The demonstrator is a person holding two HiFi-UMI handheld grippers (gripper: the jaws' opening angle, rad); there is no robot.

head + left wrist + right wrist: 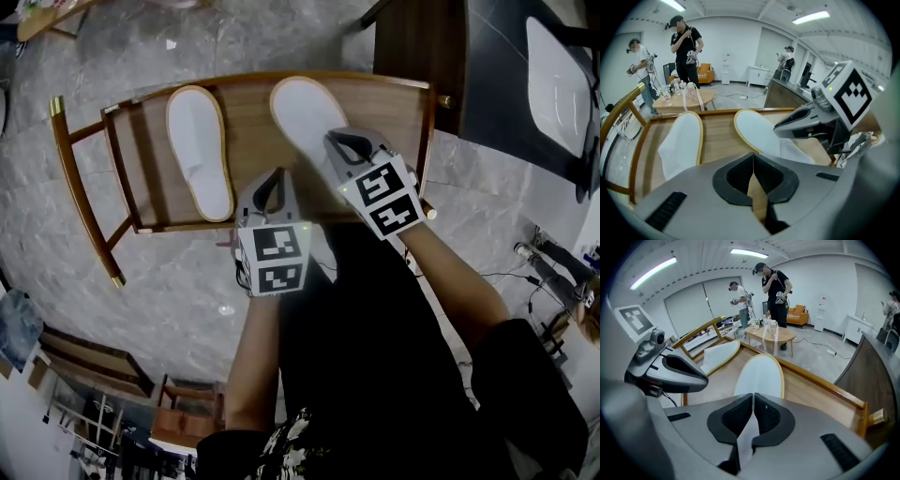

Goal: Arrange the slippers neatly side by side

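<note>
Two white slippers with tan edging lie on a wooden seat. The left slipper lies toward the seat's left. The right slipper angles toward the seat's right. My right gripper sits over the near end of the right slipper, its pads pinched together on the white upper. My left gripper hovers at the seat's front edge between the slippers, shut with nothing in it; bare wood shows beyond its tips.
The seat has a raised wooden rim and brass-capped legs. A dark cabinet stands just behind its right corner. Cables lie on the marble floor at right. People stand by a small round table beyond.
</note>
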